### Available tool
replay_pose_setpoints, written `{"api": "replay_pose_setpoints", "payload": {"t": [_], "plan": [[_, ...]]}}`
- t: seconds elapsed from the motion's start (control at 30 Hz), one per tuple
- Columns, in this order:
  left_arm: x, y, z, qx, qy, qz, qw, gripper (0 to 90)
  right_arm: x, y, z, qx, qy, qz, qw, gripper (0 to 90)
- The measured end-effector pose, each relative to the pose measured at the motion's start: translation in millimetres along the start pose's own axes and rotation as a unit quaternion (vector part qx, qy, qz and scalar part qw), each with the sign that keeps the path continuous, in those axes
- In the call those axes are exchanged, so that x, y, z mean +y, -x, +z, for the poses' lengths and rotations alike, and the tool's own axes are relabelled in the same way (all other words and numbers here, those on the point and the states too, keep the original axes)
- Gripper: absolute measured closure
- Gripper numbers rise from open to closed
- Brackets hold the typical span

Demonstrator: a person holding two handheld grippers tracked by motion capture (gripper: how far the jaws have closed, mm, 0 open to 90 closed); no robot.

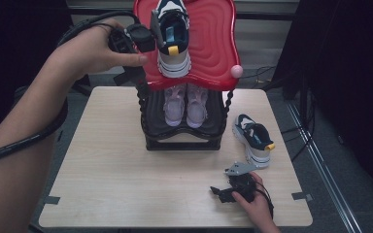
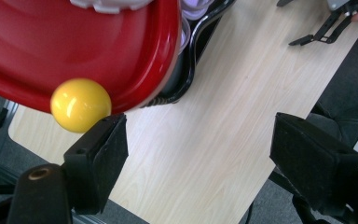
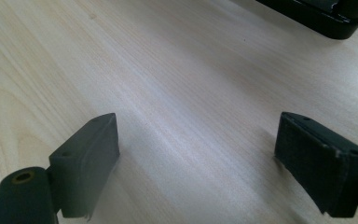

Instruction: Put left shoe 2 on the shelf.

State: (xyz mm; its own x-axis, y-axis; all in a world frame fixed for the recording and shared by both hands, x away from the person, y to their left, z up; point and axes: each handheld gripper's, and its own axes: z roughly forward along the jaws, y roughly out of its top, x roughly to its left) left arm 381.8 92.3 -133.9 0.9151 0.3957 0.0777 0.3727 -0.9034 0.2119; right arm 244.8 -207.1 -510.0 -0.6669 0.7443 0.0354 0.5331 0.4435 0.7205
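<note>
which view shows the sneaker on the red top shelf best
The high view: the sneaker sits whole on the red shelf, beside the left gripper. The left gripper view catches just a pale sliver of sole at its top edge; the right gripper view faces the table.

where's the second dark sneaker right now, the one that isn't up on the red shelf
In the high view the dark sneaker lies on the table right of the black rack, just beyond the right gripper.
</note>
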Motion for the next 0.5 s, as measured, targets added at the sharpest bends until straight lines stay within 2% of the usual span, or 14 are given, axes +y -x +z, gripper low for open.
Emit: {"api": "replay_pose_setpoints", "payload": {"t": [0.1, 0.33, 0.5], "plan": [[-6.3, 0.6, 6.2, -0.006, 0.003, -0.005, 1.0, 18.9, 0.0, 0.0, 0.0, 0.0, 0.0, 0.0, 1.0, 12.9], [-19.3, 1.5, 19.1, -0.012, -0.012, -0.005, 0.9999, 19.1, 0.0, -0.1, -0.1, 0.0, 0.0, 0.001, 1.0, 13.0], [-28.7, 3.4, 29.9, -0.013, -0.023, -0.014, 0.9996, 19.2, 0.1, -0.2, -0.2, 0.0, -0.001, 0.001, 1.0, 12.9]]}}
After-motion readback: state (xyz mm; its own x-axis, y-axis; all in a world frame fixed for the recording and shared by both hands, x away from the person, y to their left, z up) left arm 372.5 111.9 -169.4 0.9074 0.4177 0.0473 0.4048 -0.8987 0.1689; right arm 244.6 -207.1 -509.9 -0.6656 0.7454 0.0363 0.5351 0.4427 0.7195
